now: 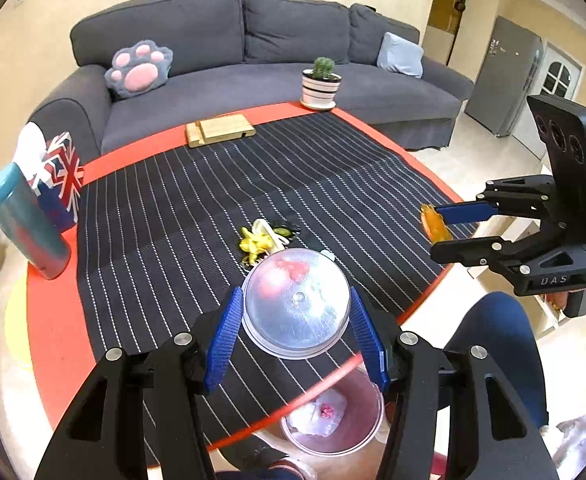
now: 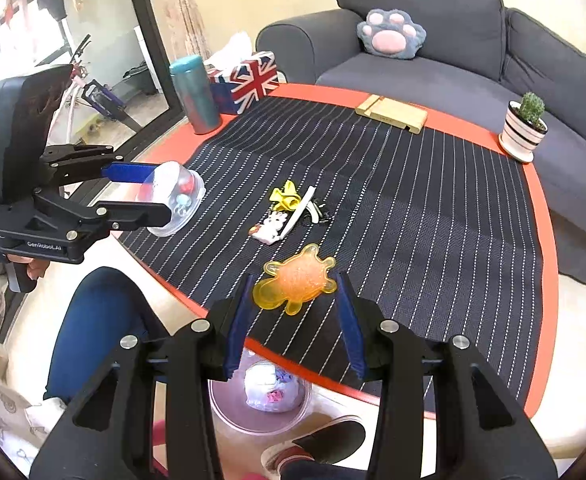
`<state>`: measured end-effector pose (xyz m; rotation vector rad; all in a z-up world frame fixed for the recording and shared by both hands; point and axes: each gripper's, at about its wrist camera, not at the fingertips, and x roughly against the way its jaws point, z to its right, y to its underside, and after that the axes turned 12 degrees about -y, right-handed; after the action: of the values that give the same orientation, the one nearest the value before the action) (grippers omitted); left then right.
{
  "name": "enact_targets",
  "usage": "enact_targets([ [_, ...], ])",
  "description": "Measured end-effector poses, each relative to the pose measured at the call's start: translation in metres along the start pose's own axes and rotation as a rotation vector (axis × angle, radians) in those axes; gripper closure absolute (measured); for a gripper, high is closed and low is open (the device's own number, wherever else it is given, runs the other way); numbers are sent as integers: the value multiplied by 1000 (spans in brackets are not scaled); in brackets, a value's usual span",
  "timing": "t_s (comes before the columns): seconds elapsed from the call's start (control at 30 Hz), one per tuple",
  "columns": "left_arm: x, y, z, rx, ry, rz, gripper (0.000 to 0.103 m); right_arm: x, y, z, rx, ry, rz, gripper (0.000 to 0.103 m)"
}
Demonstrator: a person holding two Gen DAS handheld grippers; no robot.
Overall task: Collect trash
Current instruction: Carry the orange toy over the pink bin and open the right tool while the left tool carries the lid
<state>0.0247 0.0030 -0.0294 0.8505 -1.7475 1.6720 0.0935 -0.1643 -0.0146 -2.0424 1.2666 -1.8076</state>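
Note:
My left gripper [image 1: 295, 296] is shut on a clear domed plastic container [image 1: 297, 320] with red bits inside, held above the table's near edge. In the right wrist view the same gripper [image 2: 161, 190] and container [image 2: 175, 200] show at the left. My right gripper [image 2: 295, 280] is shut on an orange and yellow turtle-shaped jelly toy [image 2: 299, 276], with its pads on both sides. From the left wrist it appears at the right, the gripper [image 1: 439, 229] with the toy [image 1: 433, 224]. A round bin [image 2: 229, 412] holding crumpled paper stands on the floor below.
Yellow wrapper scraps [image 2: 285, 196], a white strip [image 2: 299, 210] and a small white figure [image 2: 269, 228] lie mid-table on the striped mat [image 2: 413, 200]. A teal flask [image 2: 195, 92], a flag tissue box [image 2: 249, 80], a wooden stand [image 2: 393, 114] and a potted cactus [image 2: 525, 124] line the far rim. A person's leg [image 2: 93, 320] is near the bin.

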Motion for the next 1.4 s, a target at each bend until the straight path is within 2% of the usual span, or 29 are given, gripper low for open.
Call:
enact_targets([
  [0.43, 32, 28, 17, 10, 18, 26, 50, 19, 37, -44, 42, -41, 5, 62],
  [0.87, 47, 46, 23, 23, 34, 30, 50, 10, 60, -67, 44, -128, -29, 61],
  [0.9, 48, 47, 23, 21, 32, 30, 50, 10, 60, -68, 48, -126, -32, 58],
  [0.97, 49, 47, 23, 20, 32, 30, 50, 10, 60, -69, 51, -113, -28, 24],
  [1.13, 49, 48, 24, 14, 35, 25, 50, 12, 58, -63, 28, -75, -10, 13],
  [1.4, 47, 48, 28, 5, 50, 17, 50, 13, 61, -53, -3, -56, -4, 10],
])
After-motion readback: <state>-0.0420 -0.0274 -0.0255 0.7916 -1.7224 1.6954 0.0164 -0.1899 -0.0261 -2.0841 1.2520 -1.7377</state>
